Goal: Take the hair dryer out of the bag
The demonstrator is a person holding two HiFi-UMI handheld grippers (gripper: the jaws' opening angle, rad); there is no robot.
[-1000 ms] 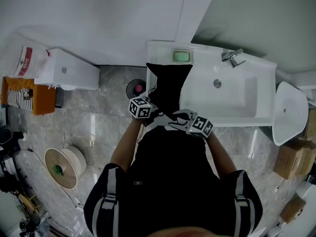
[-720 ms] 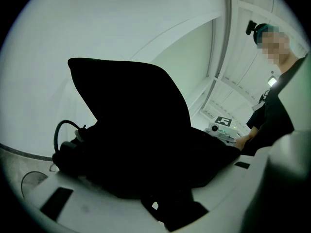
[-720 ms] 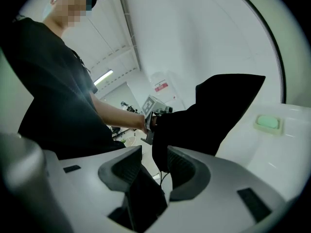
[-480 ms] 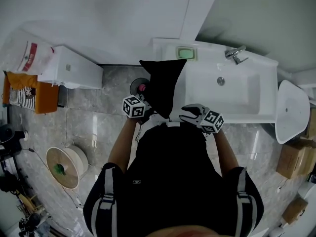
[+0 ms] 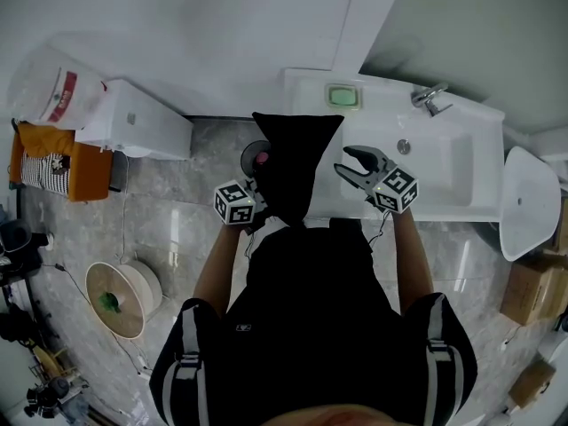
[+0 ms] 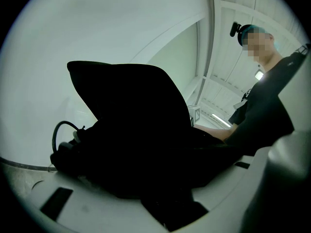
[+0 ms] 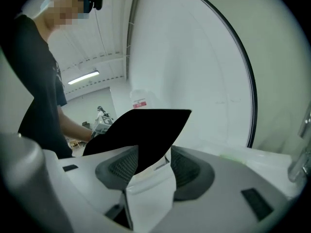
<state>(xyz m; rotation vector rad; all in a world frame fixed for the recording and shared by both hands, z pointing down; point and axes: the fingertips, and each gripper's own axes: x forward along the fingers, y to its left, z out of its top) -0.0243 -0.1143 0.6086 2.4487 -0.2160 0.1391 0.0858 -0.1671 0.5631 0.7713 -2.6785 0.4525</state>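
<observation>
My left gripper point(image 5: 263, 209) sits off the left end of the sink counter point(image 5: 479, 213). Its jaws are set wide and clamped on the lower end of the black bag point(image 5: 293, 160), whose dark fabric fills the space between them in the left gripper view. The bag now stands higher than it did a second ago, its pointed top reared over the counter's left end. A loop of cord point(image 6: 59, 130) pokes out at the bag's left side in that view. I think it belongs to the hair dryer, but the dryer's body is too dark to pick out, so I judge it is still inside the bag.

The real change is on the right. A second ago my right gripper point(image 5: 345, 159) was at the bag's lower end beside the left one. It has since let go and swung out over the left part of the basin point(image 5: 444, 167). Its jaws are opening with nothing between them, and the bag is only seen beyond them.

So the bag hangs from one gripper. My right one is free to go in for the dryer, which has not been taken out yet.
</observation>
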